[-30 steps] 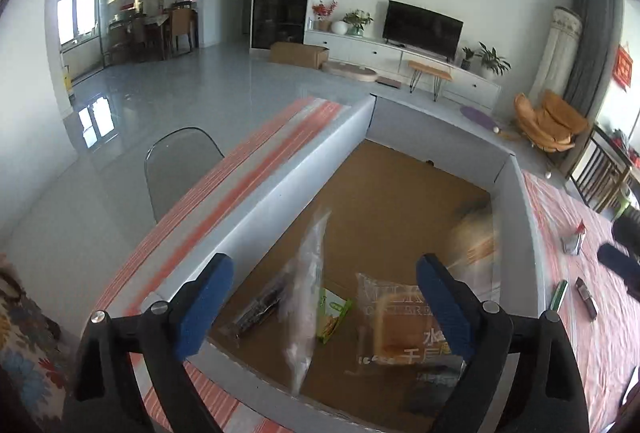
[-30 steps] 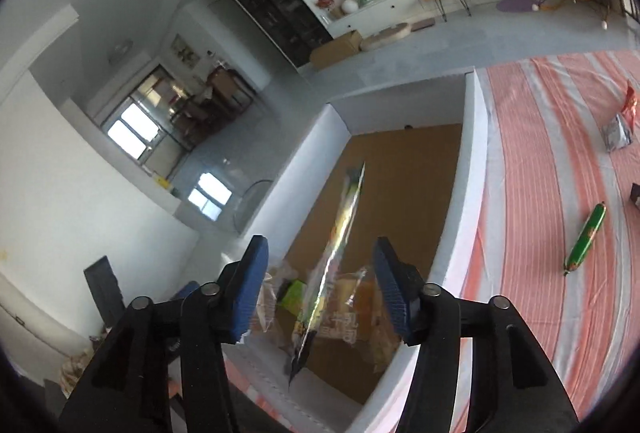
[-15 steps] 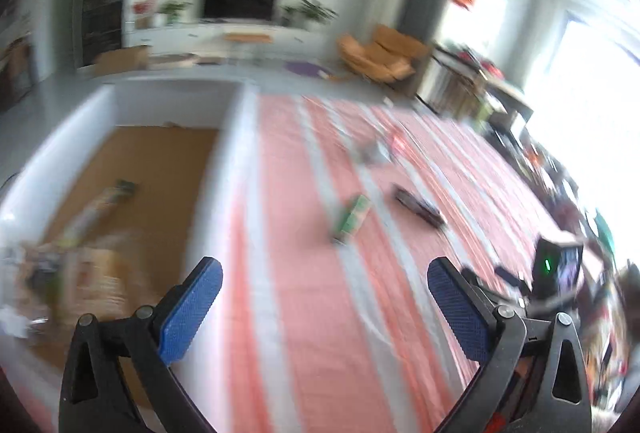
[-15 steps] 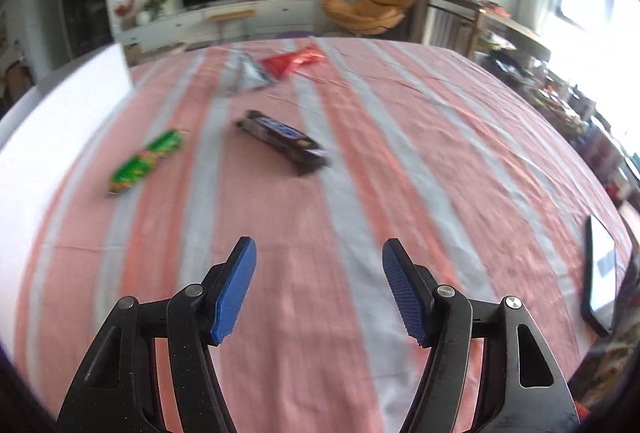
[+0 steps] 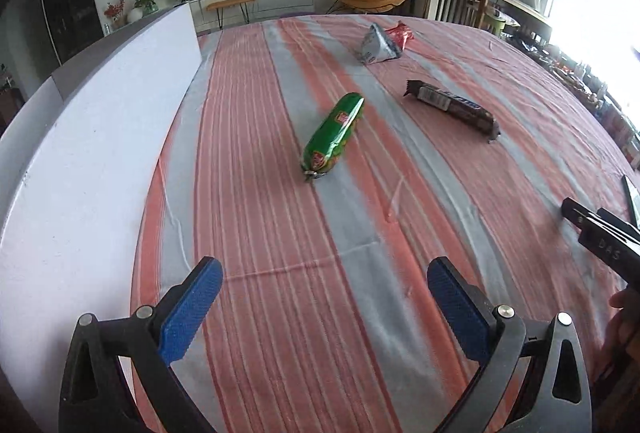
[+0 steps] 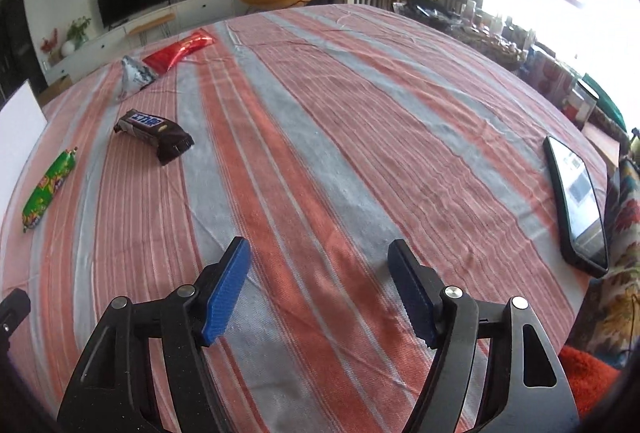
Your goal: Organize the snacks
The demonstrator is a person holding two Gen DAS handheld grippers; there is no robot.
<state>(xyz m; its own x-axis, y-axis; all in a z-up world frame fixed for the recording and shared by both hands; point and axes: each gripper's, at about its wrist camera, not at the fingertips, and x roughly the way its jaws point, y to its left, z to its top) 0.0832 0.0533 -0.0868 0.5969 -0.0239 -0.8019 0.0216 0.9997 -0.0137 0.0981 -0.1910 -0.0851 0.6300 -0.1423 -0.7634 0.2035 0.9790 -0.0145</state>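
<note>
A green sausage stick (image 5: 332, 135) lies on the striped tablecloth ahead of my left gripper (image 5: 324, 297), which is open and empty. It also shows in the right wrist view (image 6: 48, 189). A dark chocolate bar (image 5: 452, 105) lies to its right, seen too from the right wrist (image 6: 154, 133). A silver packet (image 5: 376, 47) and a red packet (image 5: 400, 33) lie farther back; both show in the right wrist view, silver (image 6: 136, 75) and red (image 6: 180, 51). My right gripper (image 6: 320, 273) is open and empty over bare cloth.
The white wall of the storage box (image 5: 88, 161) runs along the left of the table. A black phone (image 6: 576, 197) lies near the table's right edge. The other gripper's black body (image 5: 604, 241) shows at the right of the left wrist view.
Both grippers have swung away from the open box and its snacks to face the tablecloth. The long packet seen between the right fingers a second ago is gone from them.
</note>
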